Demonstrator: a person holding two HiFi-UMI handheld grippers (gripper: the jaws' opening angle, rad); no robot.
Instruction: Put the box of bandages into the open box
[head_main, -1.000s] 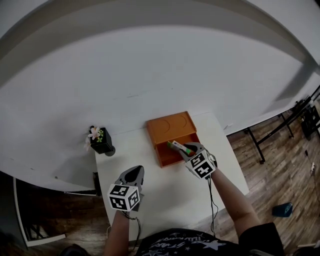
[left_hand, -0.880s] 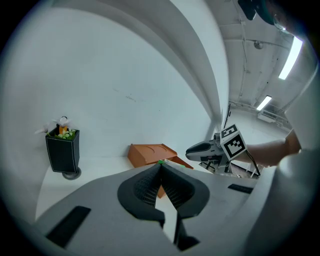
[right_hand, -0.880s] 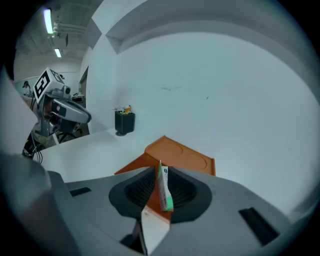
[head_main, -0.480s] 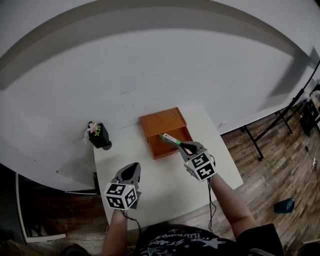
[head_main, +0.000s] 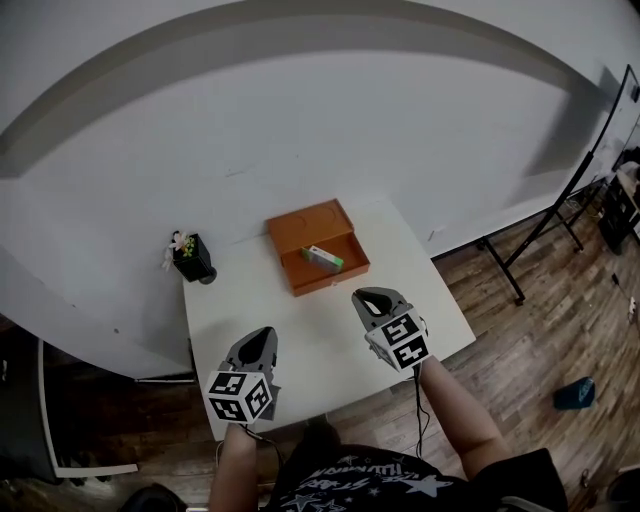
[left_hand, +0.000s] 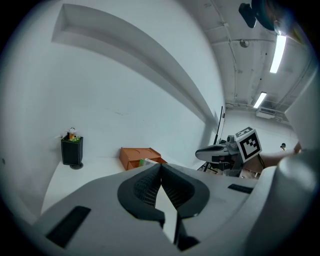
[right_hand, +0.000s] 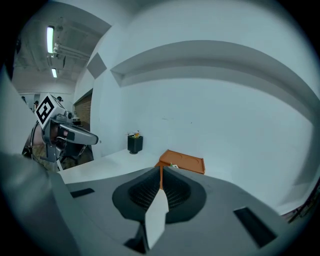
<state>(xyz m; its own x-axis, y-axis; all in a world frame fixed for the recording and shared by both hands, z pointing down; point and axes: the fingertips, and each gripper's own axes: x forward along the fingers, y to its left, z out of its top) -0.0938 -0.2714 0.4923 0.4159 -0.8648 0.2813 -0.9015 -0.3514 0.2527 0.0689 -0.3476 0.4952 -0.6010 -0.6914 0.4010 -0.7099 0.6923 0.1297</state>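
The orange open box (head_main: 300, 232) stands at the far side of the white table (head_main: 310, 335), its lid laid back. The white and green box of bandages (head_main: 323, 259) lies inside its tray. My right gripper (head_main: 375, 298) is shut and holds nothing, a short way nearer than the box on the right. My left gripper (head_main: 258, 346) is shut and holds nothing, at the near left. The left gripper view shows the orange box (left_hand: 135, 156) ahead with the bandage box (left_hand: 148, 161) in it, and the right gripper (left_hand: 216, 150). The right gripper view shows the orange box (right_hand: 186, 162) beyond its jaws.
A small black pot with a flower (head_main: 192, 257) stands at the table's far left corner. A white wall runs behind the table. Wooden floor and black stand legs (head_main: 545, 235) lie to the right. The table's near edge is by my arms.
My right gripper has let go of the box of bandages, which now lies in the orange box, and has drawn back toward me. The left gripper has hardly moved.
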